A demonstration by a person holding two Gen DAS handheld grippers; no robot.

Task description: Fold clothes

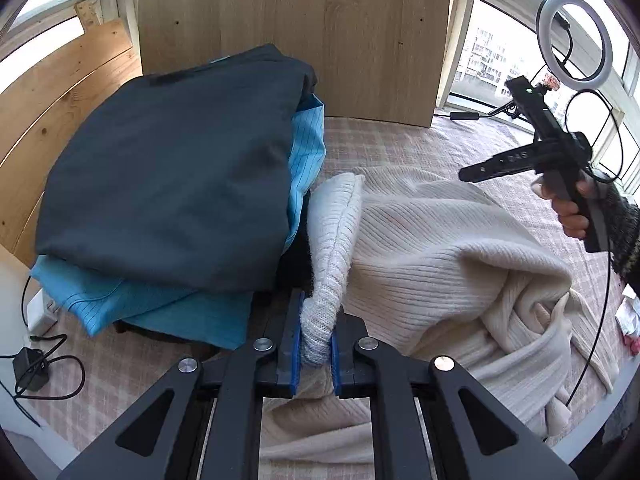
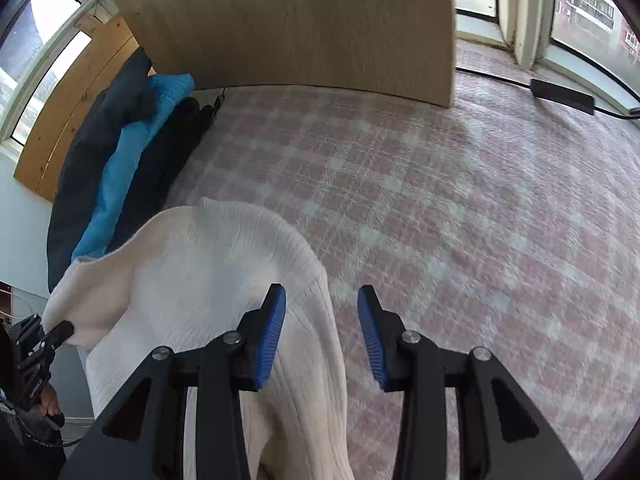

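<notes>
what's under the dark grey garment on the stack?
Under the dark grey garment: a blue striped garment, then something black on the plaid cover. Anything deeper is hidden.

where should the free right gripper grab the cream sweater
On the sweater's free edge that runs under the open right gripper, coming down from above. The left gripper already pinches a bunched end, so a second hold on that ribbed edge, apart from it, would likely let the knit be stretched flat.
</notes>
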